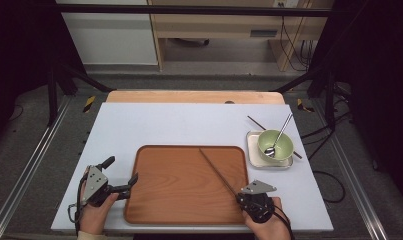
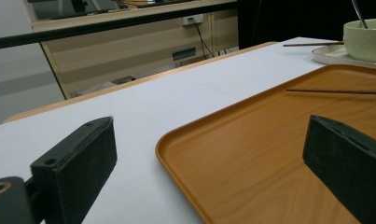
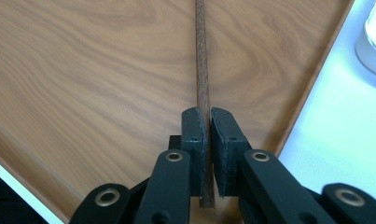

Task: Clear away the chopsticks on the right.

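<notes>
Right hand-held gripper (image 3: 208, 154) pinching chopstick (image 3: 202, 70) over wooden tray (image 1: 179, 200), left hand-held gripper (image 1: 123, 176) spread, spoon (image 1: 278, 135) in green bowl (image 1: 281, 149)

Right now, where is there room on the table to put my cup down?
Plenty of bare table behind the tray, left of the bowl. The tray's left half is free too. The right corner is crowded: bowl, spoon, plate, chopstick.

Beyond the far edge of the bench (image 1: 189, 120) lies a grey floor (image 1: 34, 145), with metal rails (image 1: 26, 170) running along it on both sides of the bench. Behind the bench stands pale wooden furniture (image 1: 224, 25) beside a white panel (image 1: 114, 40). Black cables (image 1: 294, 47) hang at the furniture's right end (a wall socket (image 2: 193, 19) sits there). A dark horizontal bar (image 1: 189, 10) crosses above.
</notes>
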`<state>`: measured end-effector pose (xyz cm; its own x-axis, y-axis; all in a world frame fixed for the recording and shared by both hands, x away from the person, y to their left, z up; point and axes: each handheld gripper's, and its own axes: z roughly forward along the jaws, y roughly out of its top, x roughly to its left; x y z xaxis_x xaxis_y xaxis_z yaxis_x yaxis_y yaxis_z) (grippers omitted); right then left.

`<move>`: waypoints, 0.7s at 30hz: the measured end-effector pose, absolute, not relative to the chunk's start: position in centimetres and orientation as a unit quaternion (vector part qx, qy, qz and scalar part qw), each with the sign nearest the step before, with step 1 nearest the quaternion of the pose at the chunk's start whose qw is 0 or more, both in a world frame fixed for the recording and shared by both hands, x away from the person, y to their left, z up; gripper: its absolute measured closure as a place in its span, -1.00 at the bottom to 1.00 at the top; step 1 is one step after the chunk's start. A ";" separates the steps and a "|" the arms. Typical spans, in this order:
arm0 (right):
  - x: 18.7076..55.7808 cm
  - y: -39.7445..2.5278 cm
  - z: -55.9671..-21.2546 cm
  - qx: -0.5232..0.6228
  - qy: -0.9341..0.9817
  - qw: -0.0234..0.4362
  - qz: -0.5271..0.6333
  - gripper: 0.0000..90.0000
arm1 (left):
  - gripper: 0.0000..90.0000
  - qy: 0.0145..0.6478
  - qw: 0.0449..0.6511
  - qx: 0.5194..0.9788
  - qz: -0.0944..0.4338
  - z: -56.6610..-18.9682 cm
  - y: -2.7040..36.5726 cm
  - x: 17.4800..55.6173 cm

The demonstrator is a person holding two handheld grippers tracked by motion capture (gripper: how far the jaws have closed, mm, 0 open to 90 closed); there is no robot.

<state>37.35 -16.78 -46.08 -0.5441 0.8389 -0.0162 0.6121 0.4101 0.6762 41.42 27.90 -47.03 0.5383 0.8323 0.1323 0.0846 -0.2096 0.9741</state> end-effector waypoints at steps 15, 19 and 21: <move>37.3 -16.2 -46.5 0.443 0.825 0.164 0.309 0.87 | -0.95 0.331 0.538 0.694 0.346 -47.1 27.9 41.5; 37.3 -16.1 -46.6 0.439 0.827 0.163 0.310 0.87 | -0.95 0.332 0.540 0.692 0.345 -47.0 27.9 41.4; 37.3 -16.0 -46.6 0.440 0.827 0.161 0.311 0.87 | -0.95 0.331 0.539 0.692 0.346 -46.9 27.8 41.4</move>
<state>37.26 -16.01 -46.59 -0.5612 0.8276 0.0073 0.6275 0.4197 0.6558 41.40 27.83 -46.94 0.5403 0.8326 0.1221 0.0855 -0.1986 0.9763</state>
